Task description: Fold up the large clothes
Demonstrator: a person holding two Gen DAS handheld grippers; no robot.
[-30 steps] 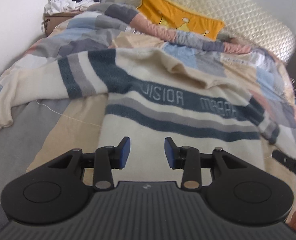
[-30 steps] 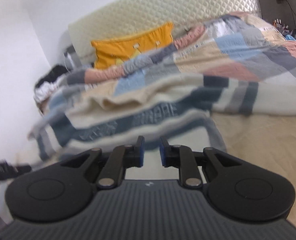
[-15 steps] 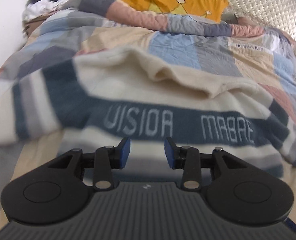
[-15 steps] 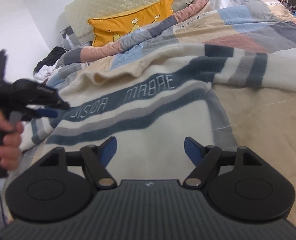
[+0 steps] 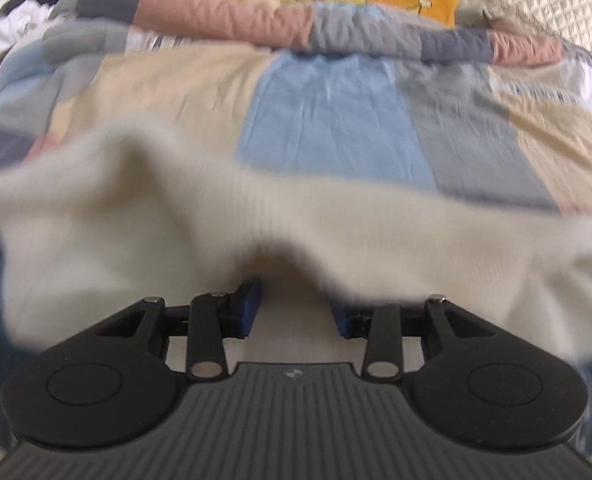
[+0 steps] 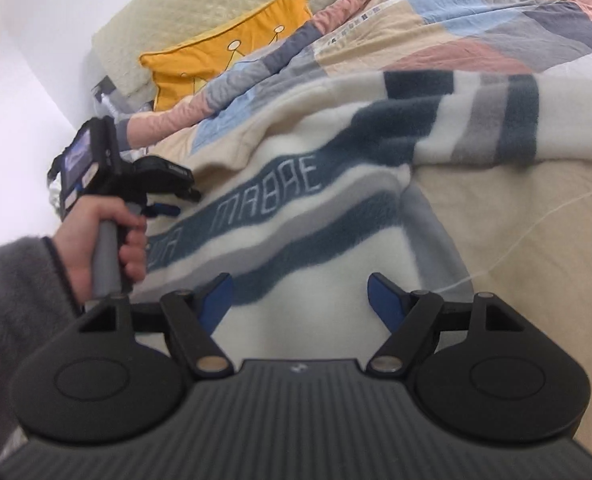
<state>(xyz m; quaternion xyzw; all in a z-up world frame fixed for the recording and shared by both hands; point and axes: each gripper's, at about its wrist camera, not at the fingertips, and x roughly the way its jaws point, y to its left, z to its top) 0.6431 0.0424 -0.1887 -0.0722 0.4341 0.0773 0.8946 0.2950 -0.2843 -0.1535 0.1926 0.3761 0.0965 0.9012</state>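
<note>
A cream sweater [image 6: 336, 288] with dark blue and grey stripes and lettering lies spread on the bed. My right gripper [image 6: 300, 298] hovers over its lower body, jaws wide open, with nothing pinched between the blue pads. My left gripper [image 5: 294, 306] is low at the sweater's cream upper edge [image 5: 224, 216], which is blurred and bulges over its fingertips. Its jaws stand partly apart and I see no fabric pressed between them. In the right wrist view a hand [image 6: 104, 240] holds the left gripper [image 6: 168, 204] at the sweater's left side.
A patchwork quilt [image 5: 336, 120] in blue, grey, beige and pink covers the bed. A yellow pillow [image 6: 232, 60] leans on the quilted headboard [image 6: 200, 8]. Piled clothes [image 5: 28, 12] sit at the far left by the white wall. A thin white thread [image 6: 536, 236] crosses the beige sheet.
My left gripper has travelled forward and down across the sweater to its upper edge. My right gripper's jaws went from nearly shut to wide open and it sank slightly.
</note>
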